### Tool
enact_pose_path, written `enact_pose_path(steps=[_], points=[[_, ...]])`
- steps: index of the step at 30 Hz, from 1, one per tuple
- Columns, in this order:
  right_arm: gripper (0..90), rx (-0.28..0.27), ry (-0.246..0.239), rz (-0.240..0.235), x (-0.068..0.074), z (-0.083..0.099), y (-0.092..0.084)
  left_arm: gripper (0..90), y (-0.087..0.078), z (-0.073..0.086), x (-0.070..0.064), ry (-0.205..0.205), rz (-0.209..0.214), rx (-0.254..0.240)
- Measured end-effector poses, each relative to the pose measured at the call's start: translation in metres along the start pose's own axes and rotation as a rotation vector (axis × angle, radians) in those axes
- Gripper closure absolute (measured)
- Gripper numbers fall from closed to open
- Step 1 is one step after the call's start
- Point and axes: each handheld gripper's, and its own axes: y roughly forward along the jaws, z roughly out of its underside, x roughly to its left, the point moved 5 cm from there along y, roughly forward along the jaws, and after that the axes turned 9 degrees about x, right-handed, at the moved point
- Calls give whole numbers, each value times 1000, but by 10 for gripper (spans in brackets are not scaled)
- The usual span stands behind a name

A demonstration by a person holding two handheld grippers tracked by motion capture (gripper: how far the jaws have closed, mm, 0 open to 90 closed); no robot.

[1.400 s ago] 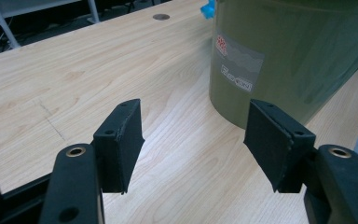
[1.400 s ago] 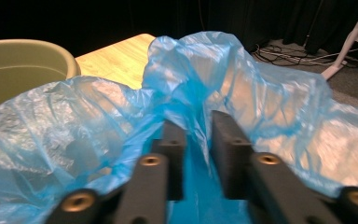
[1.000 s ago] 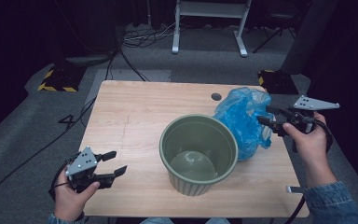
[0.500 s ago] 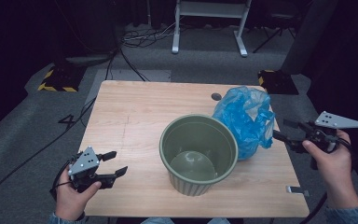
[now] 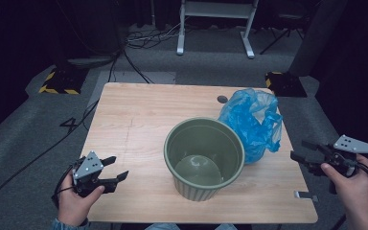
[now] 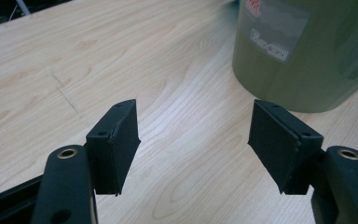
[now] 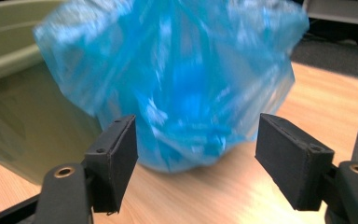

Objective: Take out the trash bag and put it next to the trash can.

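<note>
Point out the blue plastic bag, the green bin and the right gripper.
blue plastic bag [image 5: 254,122], high view, crumpled middle of the bag.
green bin [image 5: 204,195], high view, ribbed outer wall near the bottom.
right gripper [image 5: 301,150], high view, midway between its open fingertips.

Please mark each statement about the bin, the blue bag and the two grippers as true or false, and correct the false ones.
1. The blue plastic bag lies inside the green bin. False: it sits on the table beside the bin, touching its side.
2. The right gripper holds the bag. False: its jaws are open, apart from the bag.
3. The left gripper is open with nothing between its jaws. True.
4. The bin stands upright. True.
5. The bin carries a label on its side. True.
</note>
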Motion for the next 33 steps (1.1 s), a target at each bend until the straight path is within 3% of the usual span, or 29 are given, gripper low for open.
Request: enact_pose_path(steps=[7,17,23,33], points=[[295,43,31,20,-6,29,9,330,6,9,2,-17,-5,26],[291,120,37,75,-12,68,28,329,15,25,7,-42,-12,65],[298,181,37,92,-13,91,45,313,21,34,13,-70,-41,78],[264,257,35,126,-12,124,73,304,33,51,18,-92,-26,131]])
